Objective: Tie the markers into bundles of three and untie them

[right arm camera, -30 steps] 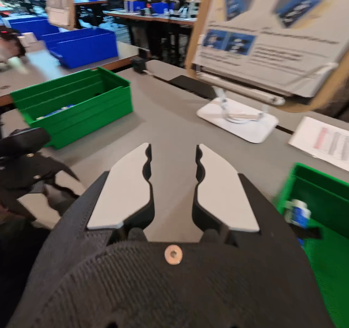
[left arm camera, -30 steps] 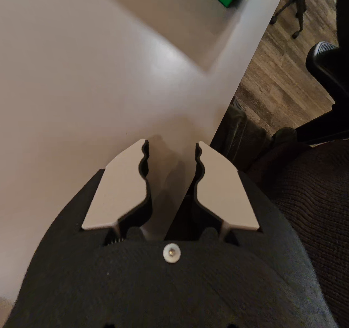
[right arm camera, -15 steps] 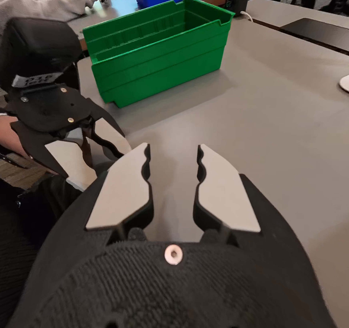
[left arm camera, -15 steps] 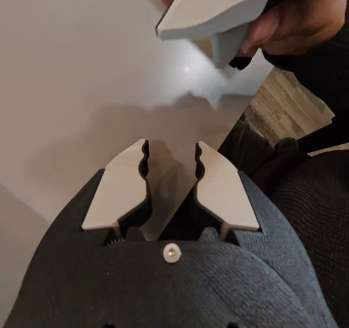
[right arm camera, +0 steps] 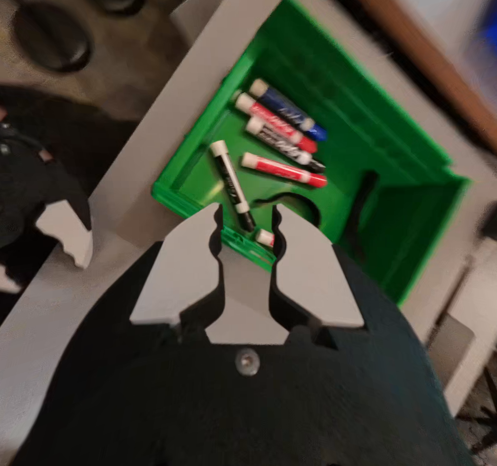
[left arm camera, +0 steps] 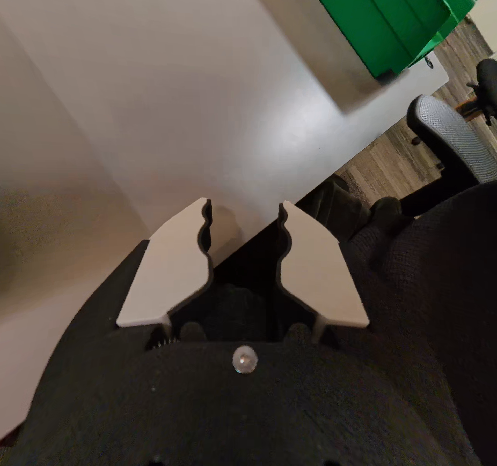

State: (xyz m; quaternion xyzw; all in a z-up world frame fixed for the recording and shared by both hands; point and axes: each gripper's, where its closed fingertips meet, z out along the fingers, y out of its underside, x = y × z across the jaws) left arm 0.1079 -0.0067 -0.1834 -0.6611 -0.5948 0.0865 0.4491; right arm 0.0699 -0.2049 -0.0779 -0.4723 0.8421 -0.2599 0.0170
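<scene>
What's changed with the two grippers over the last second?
The right gripper swung from facing across the grey table to looking down over the green plastic bin of marker pens. The left gripper shifted little, near the table edge. Both stayed open and empty.

Bare table (left arm camera: 161, 103) lies open from nine to twelve o'clock; a green bin (left arm camera: 390, 17) blocks one o'clock, a chair (left arm camera: 451, 141) three.

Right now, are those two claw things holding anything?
Left gripper: open, empty, over the table edge.
Right gripper: open, empty, above the green bin of markers.
</scene>
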